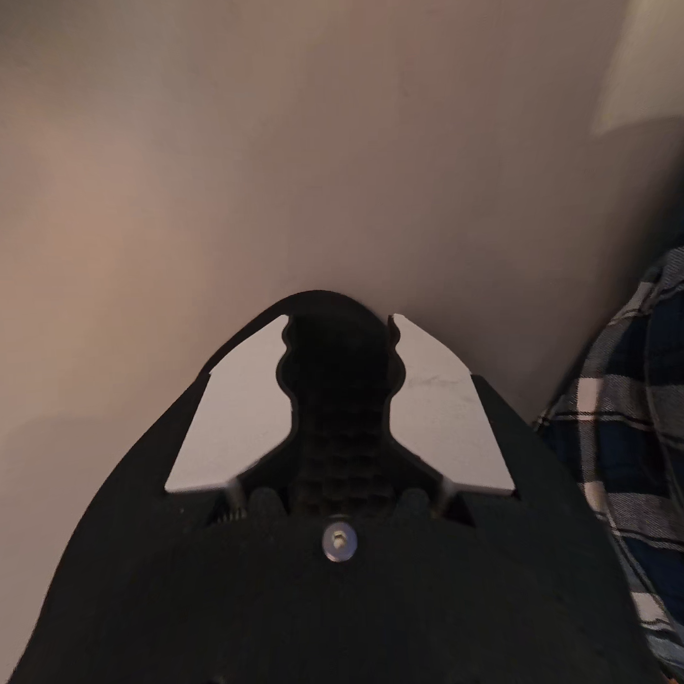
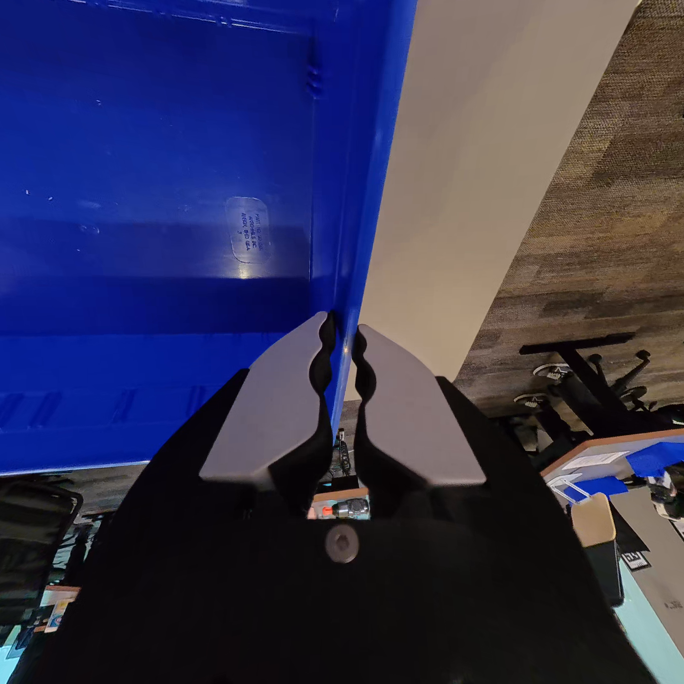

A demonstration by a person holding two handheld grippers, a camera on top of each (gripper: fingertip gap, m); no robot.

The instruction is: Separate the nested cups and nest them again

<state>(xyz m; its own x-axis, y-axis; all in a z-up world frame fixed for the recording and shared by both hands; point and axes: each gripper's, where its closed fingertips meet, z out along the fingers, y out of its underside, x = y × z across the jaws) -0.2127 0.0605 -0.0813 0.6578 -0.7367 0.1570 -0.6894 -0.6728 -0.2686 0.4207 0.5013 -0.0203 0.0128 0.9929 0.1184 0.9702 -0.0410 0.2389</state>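
Observation:
No cup shows clearly in either view. In the right wrist view my right gripper [image 2: 343, 322] is shut on the side wall [image 2: 355, 222] of a big blue bin. One pad lies inside the wall and one outside. The bin's inside floor [image 2: 148, 148] is bare. In the left wrist view my left gripper [image 1: 340, 318] is close to a beige surface [image 1: 222, 185], with its white fingers [image 1: 240, 407] apart. A black rounded shape [image 1: 333, 351] fills the gap and runs past the left finger's outer edge. I cannot tell whether it is an object or a shadow.
A blue-and-white plaid cloth [image 1: 629, 444] is at the right of the left wrist view. In the right wrist view, a beige tabletop [image 2: 462, 185] lies beside the bin, then brown carpet [image 2: 592, 222], office chairs [image 2: 610, 377] and a desk with blue tape [image 2: 610, 455]. Spacing between my two grippers at the tips: around 75 centimeters.

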